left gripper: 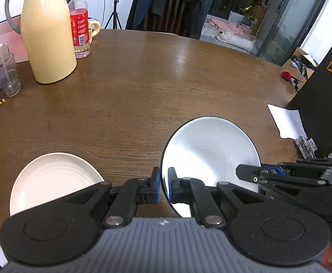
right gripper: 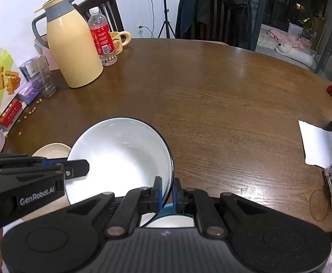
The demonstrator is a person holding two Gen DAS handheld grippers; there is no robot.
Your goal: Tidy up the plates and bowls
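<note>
Here, left gripper (left gripper: pixel 164 183) pinched tight on near-left rim of white bowl (left gripper: pixel 211 157); right gripper (right gripper: pixel 167 190) clamped on opposite rim, pads nearly meeting across thin wall. Bowl empty, glossy white inside, thin dark edge, held tilted above wooden table (left gripper: pixel 143 91). Beige plate (left gripper: pixel 52 179) flat on table just left of bowl, empty, faint concentric rings. Another white dish (right gripper: pixel 172 221) partly hidden under right gripper. Far left: yellow jug (left gripper: pixel 47 34), lidded; red-labelled bottle (left gripper: pixel 80 25); clear glass (left gripper: pixel 6 75), contents unclear. White paper (right gripper: pixel 320 145) at right edge.
</note>
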